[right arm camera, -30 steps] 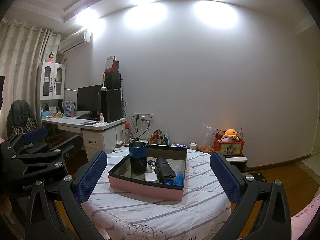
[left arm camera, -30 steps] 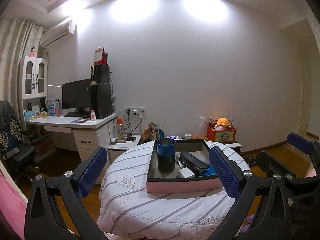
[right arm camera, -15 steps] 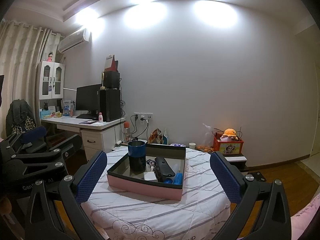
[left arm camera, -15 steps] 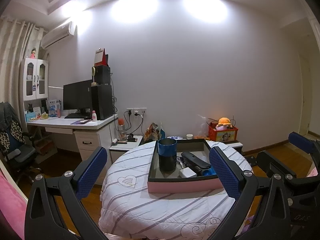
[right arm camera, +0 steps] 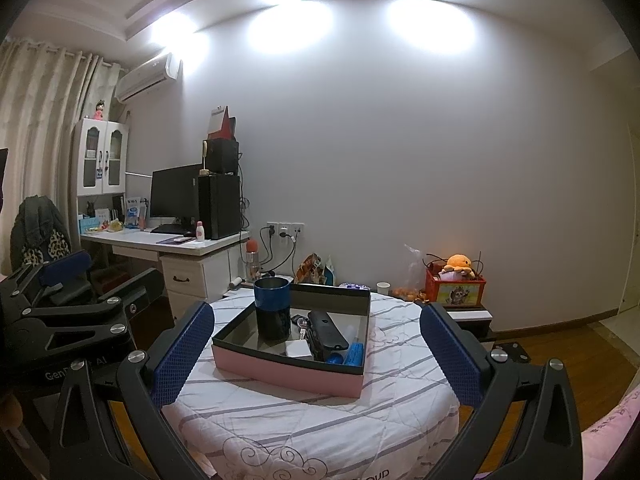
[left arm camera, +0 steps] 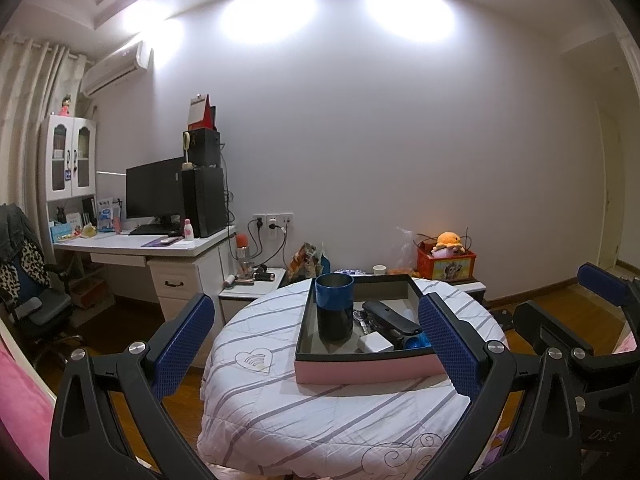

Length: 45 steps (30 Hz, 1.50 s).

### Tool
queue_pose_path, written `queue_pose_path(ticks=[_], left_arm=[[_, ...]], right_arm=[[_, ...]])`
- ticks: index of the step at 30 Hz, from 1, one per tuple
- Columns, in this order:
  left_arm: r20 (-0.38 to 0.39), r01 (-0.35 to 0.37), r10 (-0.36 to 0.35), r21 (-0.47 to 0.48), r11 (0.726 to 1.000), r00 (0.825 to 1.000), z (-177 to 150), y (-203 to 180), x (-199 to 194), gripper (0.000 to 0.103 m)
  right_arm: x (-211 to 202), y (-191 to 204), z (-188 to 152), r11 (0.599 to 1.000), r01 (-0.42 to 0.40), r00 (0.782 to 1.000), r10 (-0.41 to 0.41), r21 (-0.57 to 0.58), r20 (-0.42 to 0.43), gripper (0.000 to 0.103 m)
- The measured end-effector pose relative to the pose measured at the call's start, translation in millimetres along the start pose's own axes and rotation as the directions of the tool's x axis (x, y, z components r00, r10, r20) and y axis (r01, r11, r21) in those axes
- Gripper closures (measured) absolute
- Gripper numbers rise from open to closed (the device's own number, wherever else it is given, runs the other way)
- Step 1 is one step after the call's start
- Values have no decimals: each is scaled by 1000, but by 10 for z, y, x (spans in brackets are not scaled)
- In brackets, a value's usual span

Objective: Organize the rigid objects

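A pink box (left arm camera: 372, 370) (right arm camera: 288, 372) with a dark inner rim sits on a round table under a striped white cloth (left arm camera: 320, 416) (right arm camera: 304, 424). Inside stand a blue and black cup (left arm camera: 334, 306) (right arm camera: 273, 308), a long black case (left arm camera: 390, 316) (right arm camera: 327, 334), a small white block (left arm camera: 375, 343) (right arm camera: 298, 348) and a blue item (right arm camera: 354, 354). My left gripper (left arm camera: 316, 344) is open and empty, held back from the table. My right gripper (right arm camera: 316, 352) is likewise open and empty. Each gripper shows at the edge of the other's view.
A white desk (left arm camera: 136, 248) with a monitor and a black tower stands at the left wall, an office chair (left arm camera: 28, 292) beside it. A low stand behind the table carries a red box with an orange plush (left arm camera: 448, 258). Pink bedding (left arm camera: 20, 408) lies at my near left.
Both views have shifted slightly, and the table and box appear marginally lower and farther. Both grippers stay open and empty.
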<state>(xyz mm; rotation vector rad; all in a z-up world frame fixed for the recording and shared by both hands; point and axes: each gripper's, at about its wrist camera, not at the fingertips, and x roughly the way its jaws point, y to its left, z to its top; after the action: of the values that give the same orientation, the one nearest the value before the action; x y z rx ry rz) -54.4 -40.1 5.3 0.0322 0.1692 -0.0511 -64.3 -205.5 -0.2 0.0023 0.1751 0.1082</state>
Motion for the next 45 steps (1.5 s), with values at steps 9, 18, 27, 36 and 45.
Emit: queue_pose_path(ticks=[9, 18, 27, 36, 45], left_arm=[[-3, -4, 4, 1, 1000, 1000, -3, 22, 0, 0], [-4, -4, 4, 3, 1000, 1000, 4, 24, -1, 0], [-13, -9, 9, 8, 1000, 1000, -1, 41, 0, 0], [-22, -7, 8, 11, 1000, 1000, -20, 63, 7, 0], [-28, -1, 1, 12, 1000, 1000, -42, 78, 5, 0]], right_arm=[[7, 0, -8, 1000, -1, 1000, 1, 0, -5, 0], [26, 5, -10, 1000, -1, 1000, 1, 0, -8, 0], [53, 2, -20, 1000, -2, 1000, 2, 4, -24, 0], [75, -5, -41, 1000, 2, 999, -2, 6, -37, 0], [77, -4, -48, 1000, 4, 999, -4, 5, -42, 0]])
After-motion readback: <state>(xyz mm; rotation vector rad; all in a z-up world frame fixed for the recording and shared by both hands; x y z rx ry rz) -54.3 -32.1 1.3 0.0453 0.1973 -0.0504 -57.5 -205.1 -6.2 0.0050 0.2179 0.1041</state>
